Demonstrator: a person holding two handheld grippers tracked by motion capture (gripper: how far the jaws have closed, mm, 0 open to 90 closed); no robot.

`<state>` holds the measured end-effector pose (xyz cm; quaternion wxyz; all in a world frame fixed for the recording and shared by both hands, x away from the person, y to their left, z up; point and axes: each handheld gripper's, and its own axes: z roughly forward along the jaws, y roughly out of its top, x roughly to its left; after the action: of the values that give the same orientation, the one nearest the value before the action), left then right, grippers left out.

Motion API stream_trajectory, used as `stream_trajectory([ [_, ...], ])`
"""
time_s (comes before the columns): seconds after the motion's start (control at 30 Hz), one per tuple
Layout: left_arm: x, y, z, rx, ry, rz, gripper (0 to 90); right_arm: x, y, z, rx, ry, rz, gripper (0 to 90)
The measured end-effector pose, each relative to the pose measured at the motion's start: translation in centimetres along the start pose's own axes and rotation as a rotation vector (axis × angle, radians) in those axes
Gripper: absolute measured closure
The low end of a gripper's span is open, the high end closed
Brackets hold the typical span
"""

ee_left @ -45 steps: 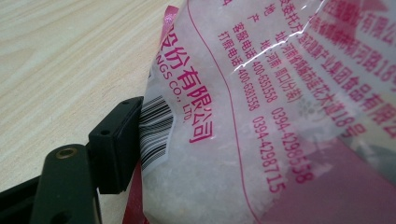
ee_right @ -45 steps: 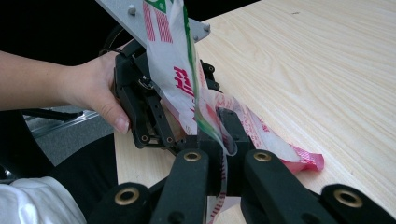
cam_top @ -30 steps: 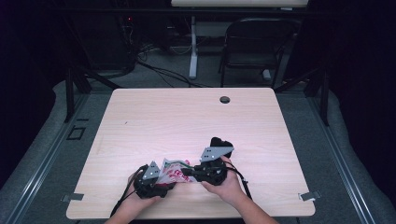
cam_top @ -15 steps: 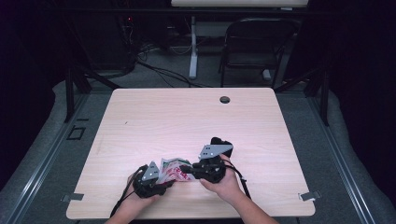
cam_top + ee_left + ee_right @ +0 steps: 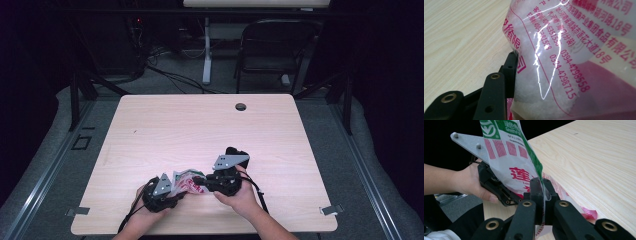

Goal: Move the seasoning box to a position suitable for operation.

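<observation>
I hold a plastic bag of white granules (image 5: 189,182) between my two claws, low over the tabletop's (image 5: 200,130) near edge. My right claw (image 5: 541,195) is clamped on the bag's thin top edge. My left claw (image 5: 510,67) presses its side; I cannot tell its state. The film looks slick and soft, the contents shifting, so the flat seam seems safest. Print reads "GreenFood" and "0394-4298558".

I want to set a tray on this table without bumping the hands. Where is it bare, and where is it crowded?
The table is bare across its whole far half, from the round hole at the far edge down toward the grippers, and along both side edges. The near middle is crowded: the left gripper and right gripper hold the plastic bag between them.
</observation>
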<state>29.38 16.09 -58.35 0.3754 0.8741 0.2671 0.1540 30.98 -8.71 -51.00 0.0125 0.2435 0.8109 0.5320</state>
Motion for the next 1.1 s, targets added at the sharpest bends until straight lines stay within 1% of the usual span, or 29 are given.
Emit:
stream_trajectory([
  [0.17, -0.1, 0.1, -0.2, -0.011, 0.019, 0.021, 59.1, 0.1, 0.1, -0.1, -0.001, 0.002, 0.000, 90.0],
  [0.2, -0.2, 0.1, -0.2, -0.016, 0.030, 0.026, 59.1, 0.1, 0.1, -0.2, -0.002, 0.004, 0.002, 90.0],
  [0.33, -0.2, 0.2, -0.4, -0.027, 0.040, 0.040, 59.1, 0.3, 0.3, -0.3, -0.013, 0.000, 0.005, 90.0],
  [0.47, -0.3, 0.3, -0.5, -0.035, 0.043, 0.036, 59.1, 0.5, 0.4, -0.4, -0.024, -0.006, 0.006, 90.0],
  [0.53, -0.2, 0.3, -0.5, -0.042, 0.032, 0.024, 59.1, 0.6, 0.5, -0.4, -0.031, -0.016, 0.004, 90.0],
  [0.57, -0.1, 0.3, -0.5, -0.045, 0.020, 0.014, 59.0, 0.7, 0.6, -0.4, -0.038, -0.017, 0.005, 90.0],
  [0.63, -0.1, 0.3, -0.5, -0.047, 0.013, 0.002, 59.0, 0.7, 0.7, -0.4, -0.036, -0.021, -0.002, 90.0],
  [0.77, -0.1, 0.3, -0.5, -0.054, -0.005, -0.025, 58.8, 0.7, 0.9, -0.3, -0.045, -0.022, 0.004, 90.0],
  [0.87, 0.0, 0.4, -0.5, -0.074, -0.032, -0.052, 58.0, 0.8, 1.1, -0.4, -0.058, -0.016, 0.000, 90.0],
  [0.93, 0.0, 0.4, -0.4, -0.083, -0.048, -0.069, 56.8, 0.9, 1.3, -0.6, -0.057, -0.015, -0.011, 90.0],
  [1.03, 0.2, 0.3, -0.3, -0.097, -0.083, -0.107, 53.4, 1.0, 1.4, -0.7, -0.061, -0.013, -0.019, 90.0],
  [1.1, 0.2, 0.2, -0.2, -0.107, -0.098, -0.120, 51.1, 1.1, 1.5, -0.7, -0.064, -0.010, -0.021, 90.0],
])
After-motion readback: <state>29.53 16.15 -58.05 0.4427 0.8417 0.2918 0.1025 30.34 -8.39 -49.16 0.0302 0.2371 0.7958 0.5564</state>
